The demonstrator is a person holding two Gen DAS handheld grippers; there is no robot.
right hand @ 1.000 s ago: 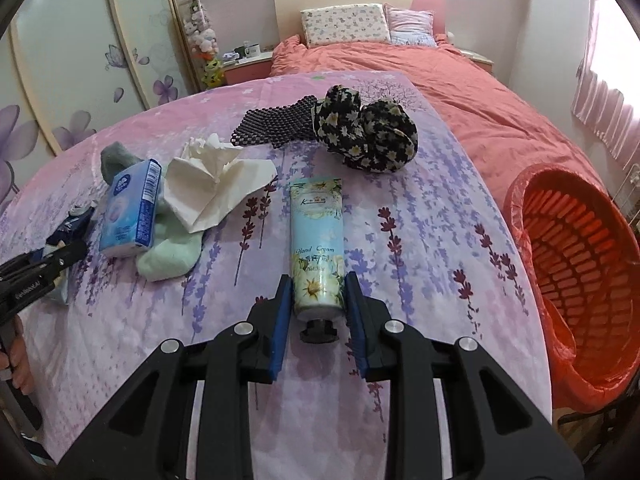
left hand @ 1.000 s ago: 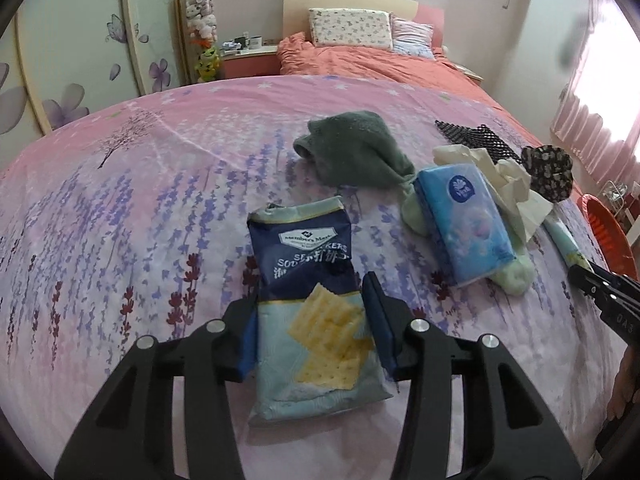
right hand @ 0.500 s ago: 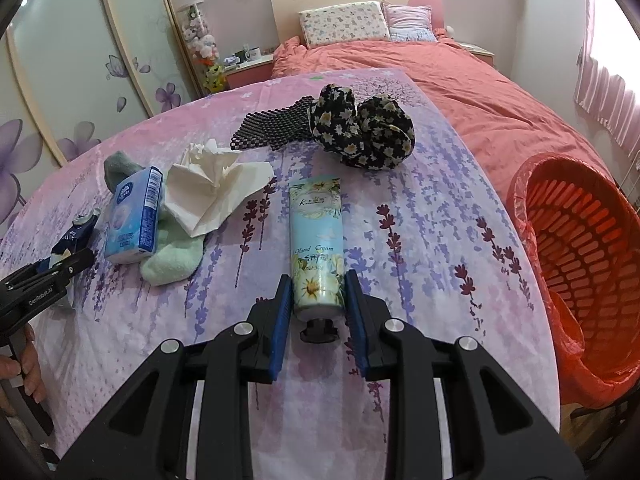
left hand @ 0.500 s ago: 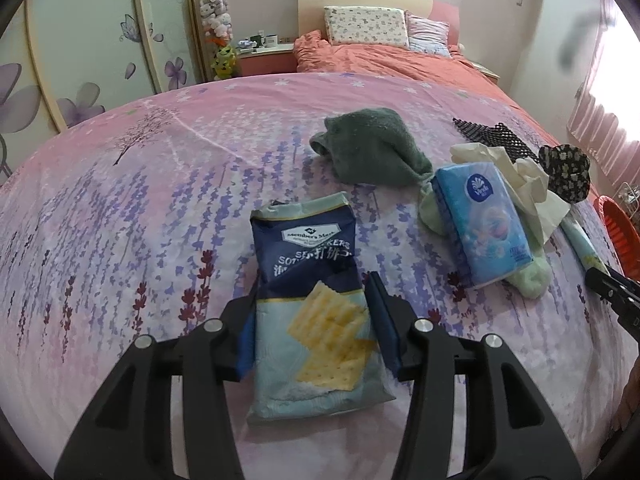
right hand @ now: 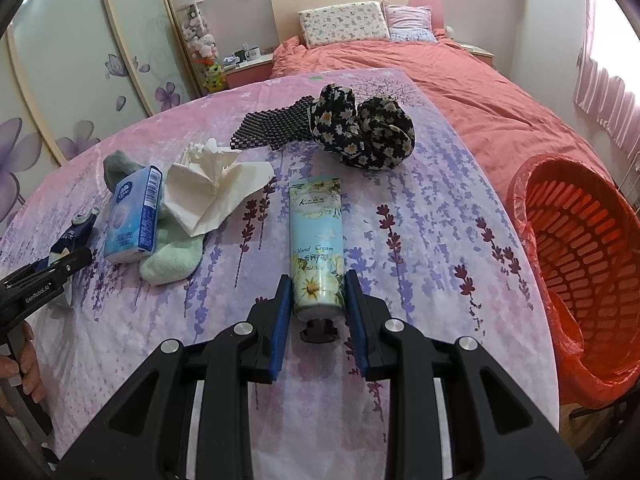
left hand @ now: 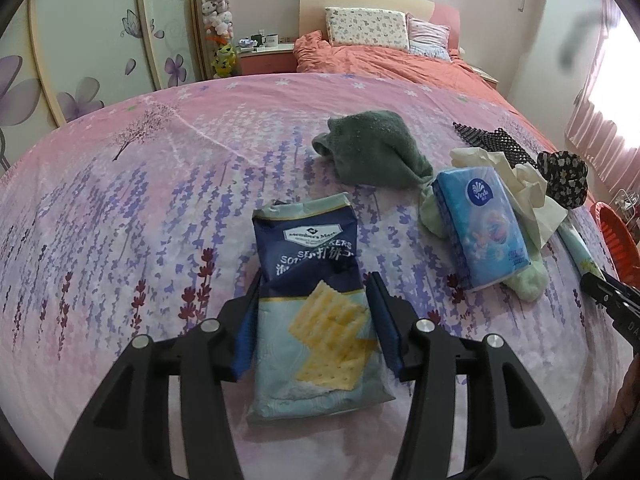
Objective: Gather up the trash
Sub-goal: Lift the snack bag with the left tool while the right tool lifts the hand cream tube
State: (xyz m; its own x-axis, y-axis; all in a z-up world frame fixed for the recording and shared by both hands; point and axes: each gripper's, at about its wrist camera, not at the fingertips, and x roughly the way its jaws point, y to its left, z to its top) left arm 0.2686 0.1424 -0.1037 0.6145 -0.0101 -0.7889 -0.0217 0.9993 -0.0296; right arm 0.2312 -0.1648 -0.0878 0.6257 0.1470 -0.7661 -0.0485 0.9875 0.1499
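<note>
A blue cracker bag lies flat on the pink lavender-print cover. My left gripper straddles its middle, both blue pads touching the crumpled sides. A pale-blue hand cream tube lies cap toward me. My right gripper is shut on its lower end, just above the black cap. An orange basket lined with a red bag stands off the cover's right edge. In the right wrist view the left gripper's fingers show at far left.
A blue tissue pack rests on a light green sock beside crumpled white tissue. A dark green cloth, black mesh and a black floral cloth lie farther back. A bed stands behind.
</note>
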